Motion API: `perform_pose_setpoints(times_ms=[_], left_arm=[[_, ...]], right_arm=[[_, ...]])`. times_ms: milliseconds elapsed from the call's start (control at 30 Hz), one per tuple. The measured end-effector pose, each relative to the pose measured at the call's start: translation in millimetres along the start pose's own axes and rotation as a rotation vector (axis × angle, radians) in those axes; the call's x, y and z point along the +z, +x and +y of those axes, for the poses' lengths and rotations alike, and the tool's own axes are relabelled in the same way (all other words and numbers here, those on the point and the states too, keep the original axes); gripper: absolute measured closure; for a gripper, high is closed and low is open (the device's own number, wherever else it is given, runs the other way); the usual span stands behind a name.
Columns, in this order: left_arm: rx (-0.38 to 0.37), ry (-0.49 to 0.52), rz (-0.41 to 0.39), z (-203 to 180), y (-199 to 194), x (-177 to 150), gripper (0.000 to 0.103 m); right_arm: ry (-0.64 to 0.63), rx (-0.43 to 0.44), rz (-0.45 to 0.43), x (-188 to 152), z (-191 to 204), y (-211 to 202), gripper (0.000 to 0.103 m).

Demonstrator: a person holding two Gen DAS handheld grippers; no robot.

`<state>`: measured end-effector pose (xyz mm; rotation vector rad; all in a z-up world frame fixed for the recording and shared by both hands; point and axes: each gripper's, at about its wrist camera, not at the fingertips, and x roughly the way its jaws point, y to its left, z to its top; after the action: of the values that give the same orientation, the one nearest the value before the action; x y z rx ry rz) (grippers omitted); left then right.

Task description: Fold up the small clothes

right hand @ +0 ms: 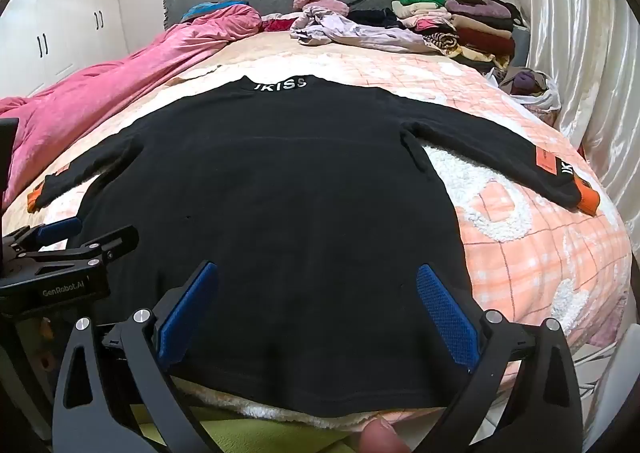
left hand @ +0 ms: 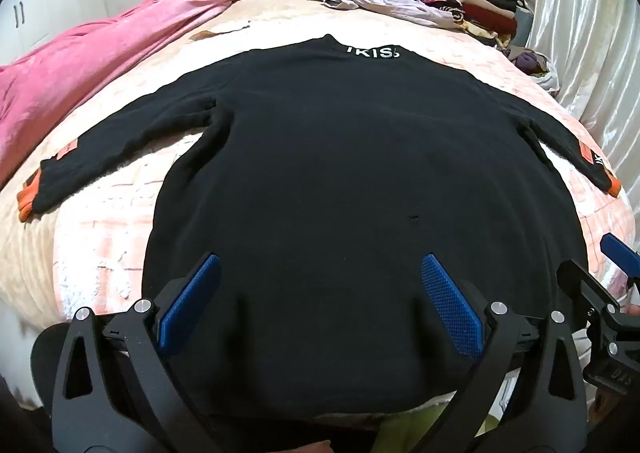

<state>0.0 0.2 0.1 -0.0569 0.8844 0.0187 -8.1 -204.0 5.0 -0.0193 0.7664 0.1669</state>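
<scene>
Lying flat across the middle of a bed (right hand: pixel 520 253) is a black long-sleeved top (left hand: pixel 340 173), spread face-down or face-up, which cannot be told, with its hem at the near edge of the bed and its collar pointing toward the headboard end. White lettering (right hand: pixel 281 84) runs along the collar. Both sleeves stretch out toward the bed's side edges, each ending in an orange cuff: the left cuff (left hand: pixel 27 202) sits near the left edge, the right cuff (right hand: pixel 588 195) near the right edge, with an orange patch (right hand: pixel 547 159) just above it. The left gripper (left hand: pixel 320 307) hovers over the hem toward the left half of the top, its blue-padded jaws spread wide, holding nothing. The right gripper (right hand: pixel 318 311) hovers over the hem toward the right half, equally wide apart and empty. The two tools sit near each other at the bed's near edge. The garment looks smoothed and laid out, so the folding itself seems not yet begun; this appears to be the step just ahead of the first fold. The next move likely calls for pinching a sleeve or side edge and carrying it inward across the body, keeping the cloth flat. Farther off, a pink quilt (left hand: pixel 100 65) is bunched along the left edge, loose pale clothes (right hand: pixel 340 29) lie at the far end, and a stack of folded clothes (left hand: pixel 460 1) fills the far right corner.
</scene>
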Motion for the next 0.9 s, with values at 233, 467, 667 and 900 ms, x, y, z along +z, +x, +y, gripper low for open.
perform_pose_setpoints(times_ms=[233,467,667,900], left_arm=[[0.000,0.002,-0.005,3.9,0.8,1.2,0.009],[0.003,-0.008,-0.007,3.8,-1.8,0.4,0.009],[0.003,-0.006,-0.009,4.1,-1.9,0.7,0.009],[0.003,-0.007,-0.011,3.6,-2.4,0.6,0.009]], right_arm=[[-0.001,-0.003,0.005,-1.6,-0.3,-1.9,0.004],[-0.009,-0.008,-0.007,-0.9,3.3,-4.9,0.004],[-0.012,-0.009,-0.008,-1.2,2.5,-4.3,0.004],[-0.015,-0.012,-0.011,-2.3,3.5,-4.9,0.004]])
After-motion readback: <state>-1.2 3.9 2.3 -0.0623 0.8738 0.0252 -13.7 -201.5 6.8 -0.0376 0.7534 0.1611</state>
